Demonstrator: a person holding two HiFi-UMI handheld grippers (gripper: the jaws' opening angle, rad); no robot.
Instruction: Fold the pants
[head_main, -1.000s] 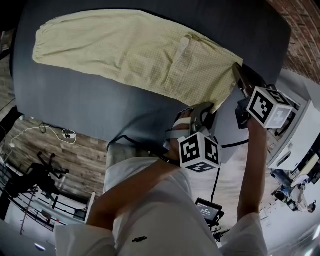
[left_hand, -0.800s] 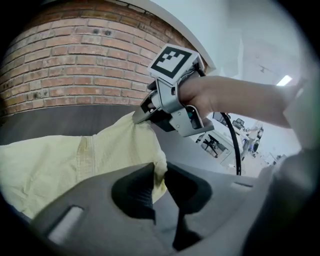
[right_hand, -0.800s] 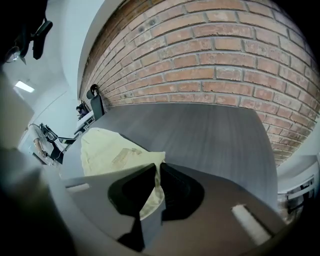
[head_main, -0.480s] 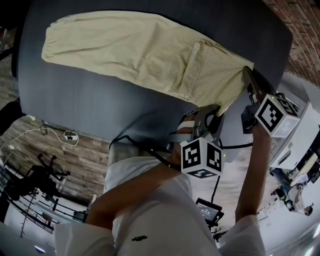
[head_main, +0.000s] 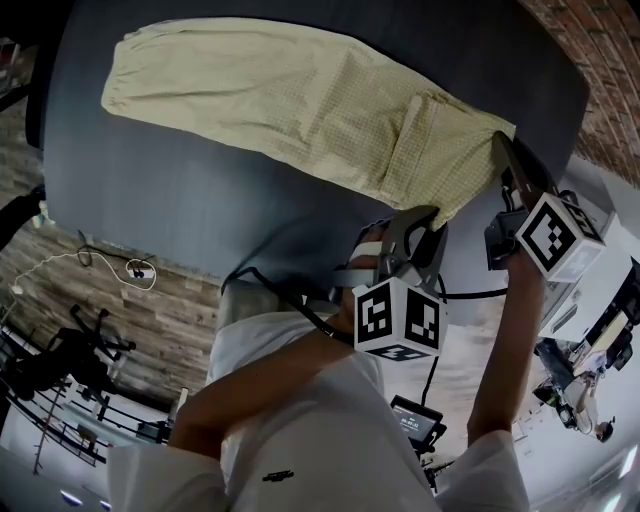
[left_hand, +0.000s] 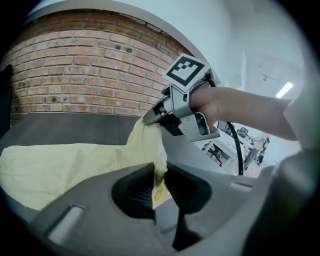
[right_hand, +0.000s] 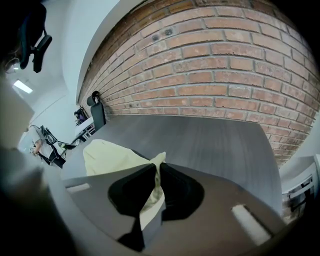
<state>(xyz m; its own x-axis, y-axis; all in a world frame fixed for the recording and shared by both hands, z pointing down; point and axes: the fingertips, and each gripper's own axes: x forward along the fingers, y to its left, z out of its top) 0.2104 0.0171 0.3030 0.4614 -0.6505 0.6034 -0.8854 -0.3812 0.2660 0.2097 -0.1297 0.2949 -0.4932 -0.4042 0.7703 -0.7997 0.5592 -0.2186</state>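
Pants (head_main: 300, 100) stretch across the dark desk (head_main: 200, 220); left hand-held gripper (head_main: 430, 218) and right hand-held gripper (head_main: 503, 150) each clamp the waist end at three o'clock.

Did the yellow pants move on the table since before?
Yes. The pants slid rightward in the head view: their cuff end now lies farther from the left edge of the table.

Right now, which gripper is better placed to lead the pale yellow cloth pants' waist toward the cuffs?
Left, probably: the left gripper pinches the pants at the near waist corner, closer to the cuffs; the right gripper pinches the far corner.
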